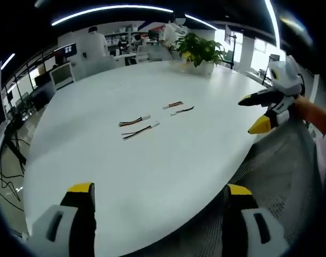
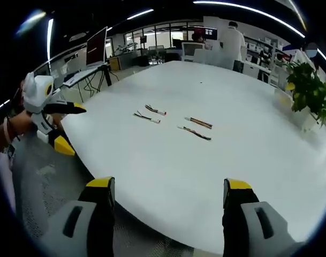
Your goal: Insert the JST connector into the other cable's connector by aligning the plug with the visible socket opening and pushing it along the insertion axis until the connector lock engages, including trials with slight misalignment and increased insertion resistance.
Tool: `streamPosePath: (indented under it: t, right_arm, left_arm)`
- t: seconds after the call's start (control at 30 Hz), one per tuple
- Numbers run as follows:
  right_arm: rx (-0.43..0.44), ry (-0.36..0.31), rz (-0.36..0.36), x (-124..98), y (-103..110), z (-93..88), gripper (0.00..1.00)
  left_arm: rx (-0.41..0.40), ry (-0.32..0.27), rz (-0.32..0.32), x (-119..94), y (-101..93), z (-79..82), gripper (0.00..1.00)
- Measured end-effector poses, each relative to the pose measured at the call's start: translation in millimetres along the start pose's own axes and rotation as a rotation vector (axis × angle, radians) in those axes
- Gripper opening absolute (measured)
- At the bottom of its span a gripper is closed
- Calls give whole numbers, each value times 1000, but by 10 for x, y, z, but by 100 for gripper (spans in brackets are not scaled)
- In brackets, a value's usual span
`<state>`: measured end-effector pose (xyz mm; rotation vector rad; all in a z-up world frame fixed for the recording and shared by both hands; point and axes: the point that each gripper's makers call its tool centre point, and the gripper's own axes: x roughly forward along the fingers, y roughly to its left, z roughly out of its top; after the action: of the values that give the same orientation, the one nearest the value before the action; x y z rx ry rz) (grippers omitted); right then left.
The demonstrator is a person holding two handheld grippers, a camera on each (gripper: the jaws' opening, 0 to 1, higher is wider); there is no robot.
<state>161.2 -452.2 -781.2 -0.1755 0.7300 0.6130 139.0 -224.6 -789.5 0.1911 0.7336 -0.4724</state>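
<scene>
Four short JST cables lie on the round white table [image 1: 152, 171]. In the left gripper view, two with white connectors [image 1: 134, 121] [image 1: 140, 130] sit side by side, and another pair [image 1: 173, 105] [image 1: 182, 111] lies just beyond. The right gripper view has the same pairs [image 2: 151, 113] [image 2: 197, 127] at mid-table. My left gripper [image 1: 160, 188] is open and empty at the table's near edge, well short of the cables. My right gripper [image 2: 169, 183] is likewise open and empty at the opposite edge. Each gripper appears in the other's view, open: right [image 1: 252, 113], left [image 2: 71, 128].
A potted plant [image 1: 200, 51] [image 2: 310, 91] stands on the table's far side. A person in white [image 1: 93, 43] [image 2: 232, 40] stands by desks with monitors [image 2: 96, 45] beyond the table. Grey floor [image 1: 280, 171] borders the table edge.
</scene>
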Motion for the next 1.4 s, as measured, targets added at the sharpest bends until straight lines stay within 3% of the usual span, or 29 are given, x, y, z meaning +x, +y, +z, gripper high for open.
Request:
streamPosePath:
  t: [0.33, 0.6, 0.77, 1.03, 1.17, 1.4]
  right_arm:
    - [-24, -15, -4, -16, 17, 32, 82]
    - [-31, -35, -17, -37, 3, 73, 82]
    - [-34, -38, -18, -42, 4, 78, 82]
    - [-25, -38, -15, -45, 3, 83, 81]
    - [-67, -69, -10, -59, 15, 145, 77]
    - [-11, -104, 9, -88, -7, 210, 76]
  left_arm:
    - [27, 21, 1, 7, -23, -34, 99]
    - [20, -25, 4, -23, -14, 51, 99]
    - [-34, -51, -5, -47, 2, 95, 99]
    - [-9, -73, 0, -44, 14, 128, 99]
    - [22, -135, 18, -87, 46, 237, 99]
    - [-11, -103, -5, -66, 19, 189, 99]
